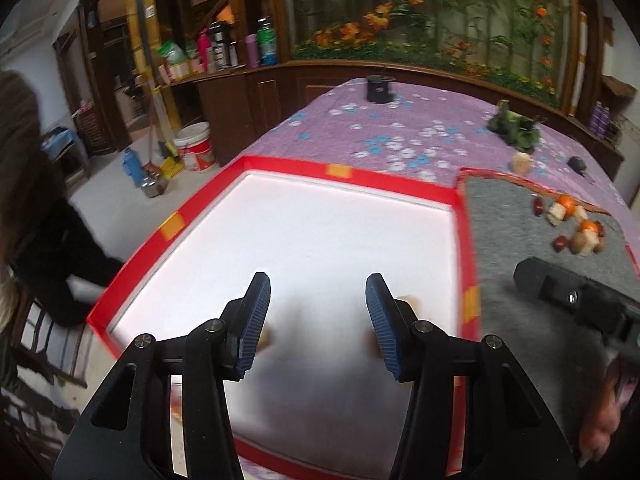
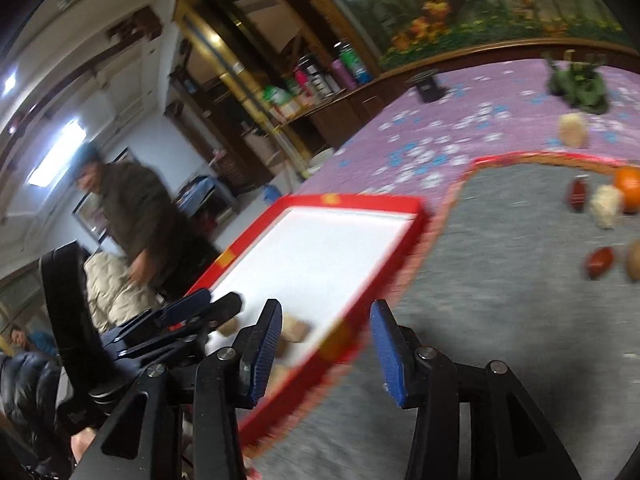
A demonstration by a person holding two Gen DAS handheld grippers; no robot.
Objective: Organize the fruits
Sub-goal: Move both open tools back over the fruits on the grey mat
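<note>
Fruit sorting into the red-rimmed white tray (image 1: 344, 172)

Both the left hand-held gripper (image 1: 318, 322) and right hand-held gripper (image 2: 324, 354) are seen parted and empty; remaining fruits (image 1: 576, 226) are left on the grey mat (image 1: 516, 232); one piece should be approached squarely, jaws centred.

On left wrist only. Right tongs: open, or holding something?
Observer: Open, nothing between them. The right tongs hang over the near edge of the red tray, where it meets the grey mat.
Operator: What's in the tray? My fingers block it.
Observer: Pale tan chunks in its near corner, close to the left tongs.
Operator: I see a dark sleeve at far left. Who's that?
Observer: A person in a dark jacket standing beyond the tray, facing the table.
</note>
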